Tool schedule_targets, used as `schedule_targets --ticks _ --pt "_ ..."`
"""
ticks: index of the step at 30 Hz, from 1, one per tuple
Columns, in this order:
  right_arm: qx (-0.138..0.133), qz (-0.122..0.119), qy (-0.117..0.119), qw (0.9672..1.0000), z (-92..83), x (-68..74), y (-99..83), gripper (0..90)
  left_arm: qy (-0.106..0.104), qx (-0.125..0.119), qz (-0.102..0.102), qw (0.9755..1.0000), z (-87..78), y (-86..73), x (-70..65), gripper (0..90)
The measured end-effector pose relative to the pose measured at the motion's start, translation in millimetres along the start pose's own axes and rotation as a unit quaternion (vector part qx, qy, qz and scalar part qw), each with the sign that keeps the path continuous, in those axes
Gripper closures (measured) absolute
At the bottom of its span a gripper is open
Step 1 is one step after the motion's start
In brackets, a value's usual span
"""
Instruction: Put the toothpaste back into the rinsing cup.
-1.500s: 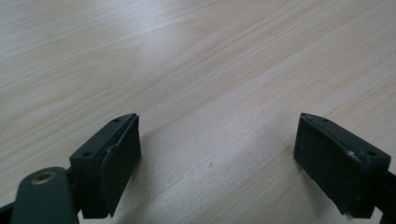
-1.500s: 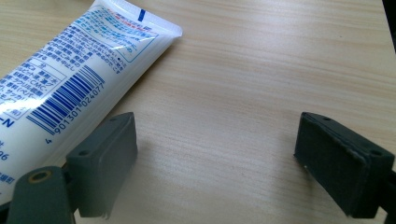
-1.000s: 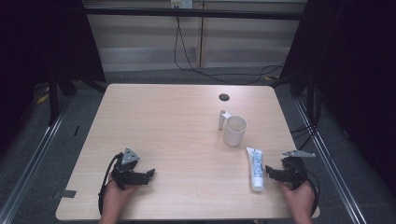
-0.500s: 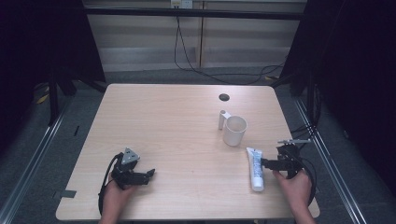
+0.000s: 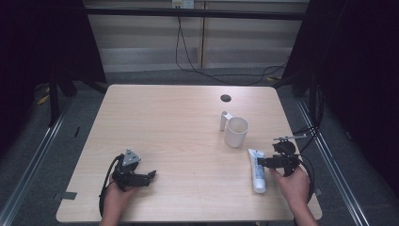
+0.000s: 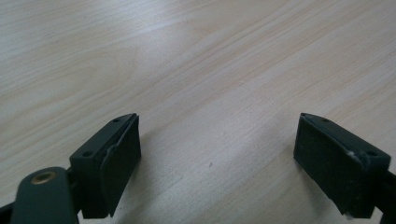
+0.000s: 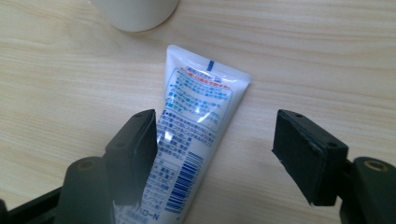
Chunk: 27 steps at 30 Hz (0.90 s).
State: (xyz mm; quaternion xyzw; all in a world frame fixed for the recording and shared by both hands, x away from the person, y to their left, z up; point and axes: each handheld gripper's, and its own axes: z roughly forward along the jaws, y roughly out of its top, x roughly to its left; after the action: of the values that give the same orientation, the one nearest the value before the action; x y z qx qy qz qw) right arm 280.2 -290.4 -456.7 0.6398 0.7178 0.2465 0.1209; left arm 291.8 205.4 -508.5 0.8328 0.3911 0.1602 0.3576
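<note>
we are bringing the right gripper [image 5: 259, 162] over the white tube [image 5: 257, 170] that is lying flat at the near right of the table [image 5: 179, 136], its flat crimped end pointing far toward the white mug [image 5: 235, 131] and its length running back toward us. the jaws have just been narrowing, yet they are still spread wider than the tube, and in the right gripper view the tube [image 7: 194, 135] is sitting between them, off centre: it is tucking close under one black pad [image 7: 140, 149] while the other pad is standing well clear over bare wood, and neither is pressing on it. to do this step well, we judge, we are wanting to shift the gripper sideways until the tube is lying midway between the pads, lower it so the pads are reaching down along the tube's sides, and close across the plumper printed body, not the thin crimp, which would likely slip or fold. squeezing gently matters, since a soft tube could buckle or ooze. we are also keeping clear of the mug standing just beyond. the left gripper [image 5: 146, 177] is resting at the near left, its jaws wide apart over bare table with nothing between them
</note>
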Motion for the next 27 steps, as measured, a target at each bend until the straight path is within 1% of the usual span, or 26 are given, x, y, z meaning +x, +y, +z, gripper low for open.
schedule_targets --ticks 4,6,9,11,12,16,22,24,27 --pt "0.01 -0.004 0.004 0.9999 2.3 5.1 2.5 30.9 0.0 0.0 0.0 1.0 0.0 0.0 0.0 14.6" --pt "0.014 -0.007 0.002 0.9999 4.4 7.3 2.3 31.5 0.0 0.0 0.0 1.0 0.0 0.0 0.0 14.6" --pt "0.021 -0.004 0.006 0.9998 7.3 9.5 1.9 31.4 0.0 0.0 0.0 1.0 0.0 0.0 0.0 14.6" --pt "0.018 -0.004 0.006 0.9998 9.0 10.0 2.7 31.6 0.0 0.0 0.0 1.0 0.0 0.0 0.0 14.6" --pt "0.023 0.002 0.008 0.9997 9.5 11.0 3.5 32.0 0.0 0.0 0.0 1.0 0.0 0.0 0.0 14.6" --pt "0.028 0.008 0.009 0.9995 13.3 14.1 6.1 34.6 0.0 0.0 0.0 1.0 0.0 0.0 0.0 14.6" --pt "0.038 0.017 0.006 0.9991 21.0 15.9 6.5 36.2 0.0 0.0 0.0 1.0 0.0 0.0 0.0 14.6" --pt "0.039 0.014 0.001 0.9992 23.0 16.6 6.3 36.0 0.0 0.0 0.0 1.0 0.0 0.0 0.0 14.6" --pt "0.039 0.015 -0.005 0.9991 26.4 16.4 6.2 37.0 0.0 0.0 0.0 1.0 0.0 0.0 0.0 14.6"
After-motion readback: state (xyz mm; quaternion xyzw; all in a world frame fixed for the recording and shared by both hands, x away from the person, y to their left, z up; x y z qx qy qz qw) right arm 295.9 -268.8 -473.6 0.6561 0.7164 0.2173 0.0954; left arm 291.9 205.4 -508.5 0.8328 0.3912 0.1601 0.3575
